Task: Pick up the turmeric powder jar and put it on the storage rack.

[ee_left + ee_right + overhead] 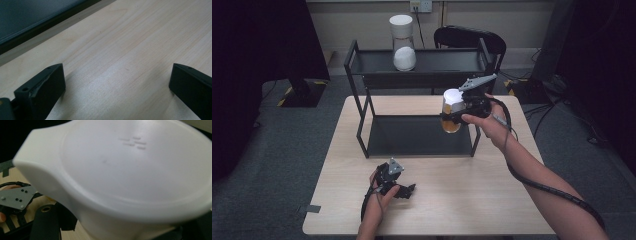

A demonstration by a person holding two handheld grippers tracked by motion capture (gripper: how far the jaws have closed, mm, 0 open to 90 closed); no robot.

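Observation:
A jar with a white lid and amber contents hangs above the right end of the black rack's lower shelf, with my right gripper shut on it. Its white lid looms very close in the right gripper view. A second white-lidded jar with white contents stands on the rack's upper shelf at the left. My left gripper rests low on the wooden table near the front edge, jaws wide apart with bare wood between the fingers.
The two-tier black metal rack stands at the table's far half. A black chair sits behind it. The right gripper's cable trails along the forearm. Dark equipment flanks the room on both sides.

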